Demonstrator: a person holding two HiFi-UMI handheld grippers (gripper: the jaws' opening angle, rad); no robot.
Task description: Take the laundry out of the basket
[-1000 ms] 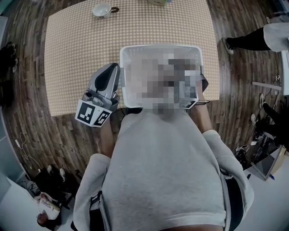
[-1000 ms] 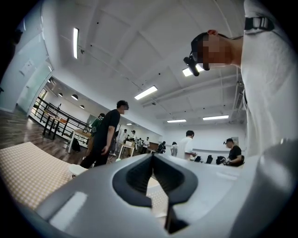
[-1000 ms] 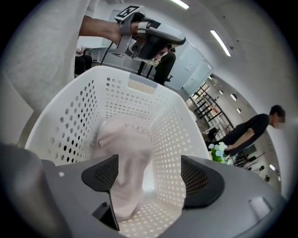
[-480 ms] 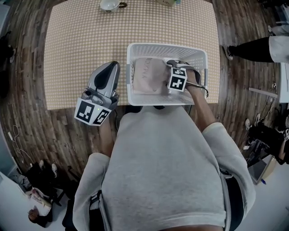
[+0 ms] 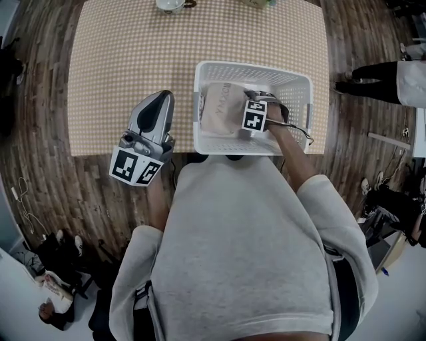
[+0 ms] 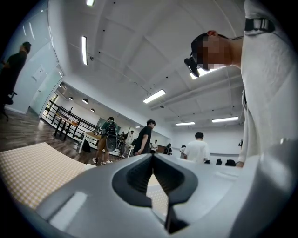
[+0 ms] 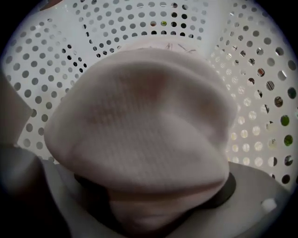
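Observation:
A white perforated laundry basket (image 5: 253, 68) stands at the table's near edge. A pale pink cloth (image 5: 219, 110) lies inside it on the left. My right gripper (image 5: 247, 118) reaches down into the basket against that cloth. In the right gripper view the pink cloth (image 7: 144, 125) bulges over and between the jaws of my right gripper (image 7: 149, 204), which are opening wide; the pads are hidden under the fabric. The basket wall (image 7: 139, 28) rises behind. My left gripper (image 5: 158, 100) hovers left of the basket over the table edge, and its tips (image 6: 152, 157) meet with nothing between them.
The checked tablecloth (image 5: 133, 53) covers the table, and a cup (image 5: 172, 5) sits at its far edge. Wooden floor surrounds the table. A person's legs (image 5: 379, 70) stand at the right. In the left gripper view several people (image 6: 144, 137) stand far off.
My right gripper has moved left inside the basket, closer onto the pink cloth. The left gripper has stayed where it was.

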